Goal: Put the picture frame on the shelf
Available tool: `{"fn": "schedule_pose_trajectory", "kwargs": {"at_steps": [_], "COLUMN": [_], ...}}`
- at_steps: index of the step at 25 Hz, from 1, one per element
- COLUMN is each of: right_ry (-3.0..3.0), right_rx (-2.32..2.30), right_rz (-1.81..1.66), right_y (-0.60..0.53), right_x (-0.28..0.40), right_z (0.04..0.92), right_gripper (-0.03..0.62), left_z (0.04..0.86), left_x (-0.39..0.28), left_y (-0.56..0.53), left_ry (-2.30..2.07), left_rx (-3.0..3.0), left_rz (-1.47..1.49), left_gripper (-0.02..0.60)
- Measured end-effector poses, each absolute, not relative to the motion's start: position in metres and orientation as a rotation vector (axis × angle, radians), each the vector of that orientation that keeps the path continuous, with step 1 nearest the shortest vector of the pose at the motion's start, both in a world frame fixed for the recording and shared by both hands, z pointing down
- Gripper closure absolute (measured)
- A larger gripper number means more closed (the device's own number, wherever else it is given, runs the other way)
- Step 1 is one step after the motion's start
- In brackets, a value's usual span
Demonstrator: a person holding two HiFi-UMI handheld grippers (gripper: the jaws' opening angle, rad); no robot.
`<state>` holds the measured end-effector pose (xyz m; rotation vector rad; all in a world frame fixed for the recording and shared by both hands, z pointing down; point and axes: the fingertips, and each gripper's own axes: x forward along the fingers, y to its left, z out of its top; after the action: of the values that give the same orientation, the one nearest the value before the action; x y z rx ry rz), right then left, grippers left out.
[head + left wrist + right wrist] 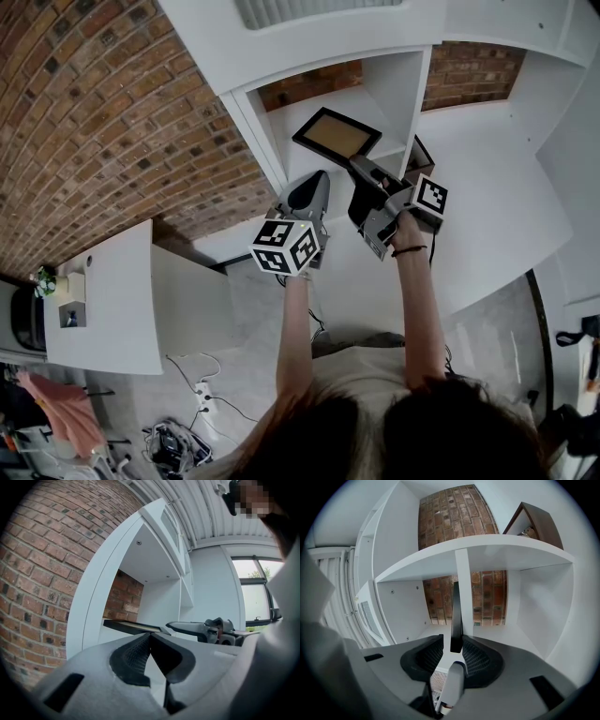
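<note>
In the head view, a black picture frame (336,134) with a tan panel is held up flat in front of an open cubby of the white shelf unit (401,89). My right gripper (357,169) is shut on its near edge. The right gripper view shows the frame (456,613) edge-on, clamped between the pads of the right gripper (456,647), with the cubby's shelf board (487,550) ahead. My left gripper (310,190) hangs just left of the frame, shut and empty. From the left gripper (150,638), the frame (133,626) shows as a thin dark slab.
A second, brown frame (536,520) leans on the shelf above the cubby; it is also in the head view (419,153). Brick wall (94,112) lies left of the unit. A white counter (103,300) stands at lower left, with cables (202,394) on the floor.
</note>
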<state>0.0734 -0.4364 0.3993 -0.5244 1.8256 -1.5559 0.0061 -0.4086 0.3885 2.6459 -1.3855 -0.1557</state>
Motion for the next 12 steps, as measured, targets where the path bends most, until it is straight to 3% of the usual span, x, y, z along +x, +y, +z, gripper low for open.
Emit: {"fn": "schedule_pose_trajectory", "kwargs": {"at_steps": [12], "right_ry": [1.825], "right_rx": [-0.51], "right_rz": [-1.576], "right_y": [-0.4329], "right_x": [0.0686], "right_z": [0.402], "right_gripper": [0.496], "left_z": [0.3864], "left_x": [0.0048], "left_y": [-0.405], "left_ry": [-1.385], "left_rx": [2.648], "left_rz": [-0.155], "left_gripper": [0.571]}}
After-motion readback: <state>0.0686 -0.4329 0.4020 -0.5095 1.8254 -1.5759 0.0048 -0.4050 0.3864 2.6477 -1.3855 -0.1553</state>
